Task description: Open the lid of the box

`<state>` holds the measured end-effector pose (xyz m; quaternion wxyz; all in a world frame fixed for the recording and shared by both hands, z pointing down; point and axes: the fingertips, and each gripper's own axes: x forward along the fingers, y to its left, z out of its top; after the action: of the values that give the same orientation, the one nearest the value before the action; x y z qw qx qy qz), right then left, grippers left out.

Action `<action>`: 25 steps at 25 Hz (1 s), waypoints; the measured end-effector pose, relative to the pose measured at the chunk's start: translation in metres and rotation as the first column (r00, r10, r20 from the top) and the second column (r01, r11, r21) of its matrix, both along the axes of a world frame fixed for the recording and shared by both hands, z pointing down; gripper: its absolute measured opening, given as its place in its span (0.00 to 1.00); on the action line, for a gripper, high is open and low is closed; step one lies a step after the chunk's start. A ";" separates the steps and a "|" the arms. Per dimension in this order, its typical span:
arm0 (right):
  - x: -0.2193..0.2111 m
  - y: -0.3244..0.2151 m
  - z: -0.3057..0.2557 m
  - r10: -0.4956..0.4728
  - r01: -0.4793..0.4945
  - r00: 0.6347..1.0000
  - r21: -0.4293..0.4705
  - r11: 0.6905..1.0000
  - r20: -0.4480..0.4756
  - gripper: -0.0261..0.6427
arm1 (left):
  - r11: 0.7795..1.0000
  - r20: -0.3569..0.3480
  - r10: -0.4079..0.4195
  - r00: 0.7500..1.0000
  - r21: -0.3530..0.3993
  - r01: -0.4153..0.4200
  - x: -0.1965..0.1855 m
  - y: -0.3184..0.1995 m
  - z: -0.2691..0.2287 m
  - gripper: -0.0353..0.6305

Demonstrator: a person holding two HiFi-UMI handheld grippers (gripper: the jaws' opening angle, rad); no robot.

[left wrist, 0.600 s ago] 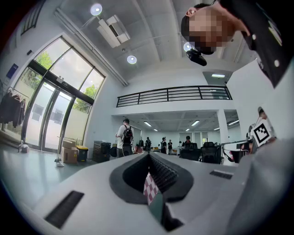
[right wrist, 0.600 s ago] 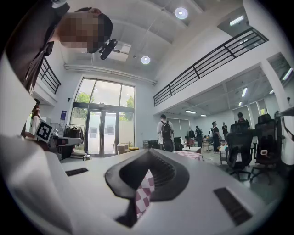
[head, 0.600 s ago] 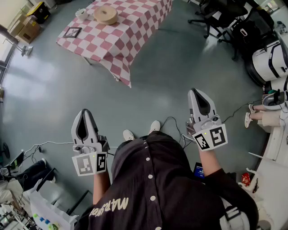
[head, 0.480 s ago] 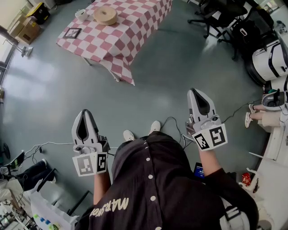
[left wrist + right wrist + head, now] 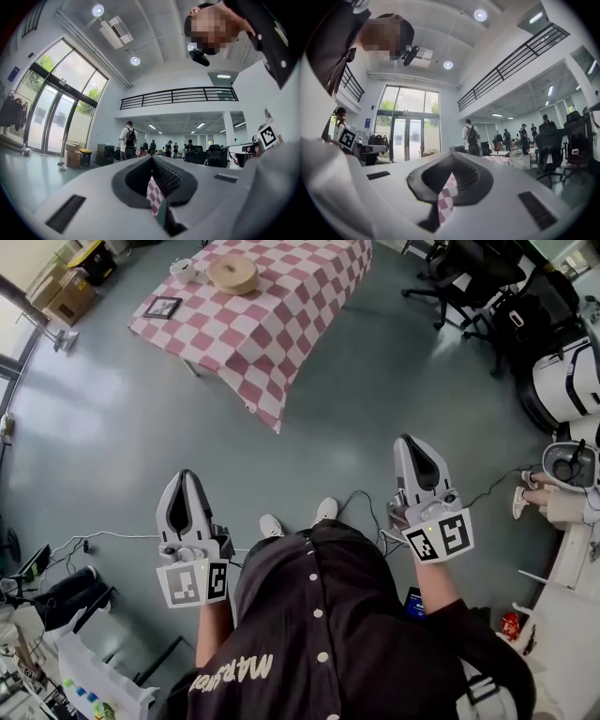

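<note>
Standing well short of the checkered table (image 5: 281, 334) (head view), you have the round box (image 5: 232, 274) at its far end. Left gripper view: left gripper (image 5: 151, 159) closed, empty. Right gripper view: right gripper (image 5: 452, 157) likewise; approach the table before parting either.

Pale yellow lettering (image 5: 230, 671) is running upside down across the lower left of the person's black button-front shirt (image 5: 323, 606). It is starting with "MAR", and the rest is too warped to read. Square black-and-white markers (image 5: 192, 583) on the left gripper (image 5: 185, 476) and right gripper (image 5: 410, 441) are showing coded patterns.
</note>
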<state>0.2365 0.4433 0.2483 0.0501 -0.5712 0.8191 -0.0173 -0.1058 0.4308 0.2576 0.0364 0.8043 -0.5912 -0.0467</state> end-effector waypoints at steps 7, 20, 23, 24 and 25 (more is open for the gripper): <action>0.000 -0.005 0.002 -0.035 0.036 0.999 -0.017 0.999 0.016 0.18 | 1.000 0.003 -0.014 1.000 -0.006 0.014 0.003 0.001 0.001 0.07; 0.033 -0.017 0.006 -0.130 0.133 0.990 -0.070 0.989 0.053 0.45 | 0.995 0.012 -0.097 0.995 -0.018 0.097 0.035 0.008 0.000 0.07; 0.048 -0.022 0.009 -0.144 0.147 0.989 -0.084 0.986 0.046 0.45 | 0.992 0.012 -0.122 0.992 -0.020 0.122 0.047 0.008 0.000 0.07; 0.053 -0.024 0.010 -0.151 0.154 0.988 -0.088 0.984 0.042 0.45 | 0.991 0.011 -0.132 0.991 -0.020 0.132 0.050 0.008 0.000 0.07; 0.057 -0.026 0.011 -0.158 0.161 0.987 -0.090 0.983 0.037 0.45 | 0.990 0.009 -0.143 0.990 -0.021 0.143 0.053 0.009 0.001 0.07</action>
<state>0.2936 0.4170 0.2590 0.0345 -0.5051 0.8597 -0.0678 -0.0526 0.4396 0.2584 0.0393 0.7598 -0.6478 -0.0398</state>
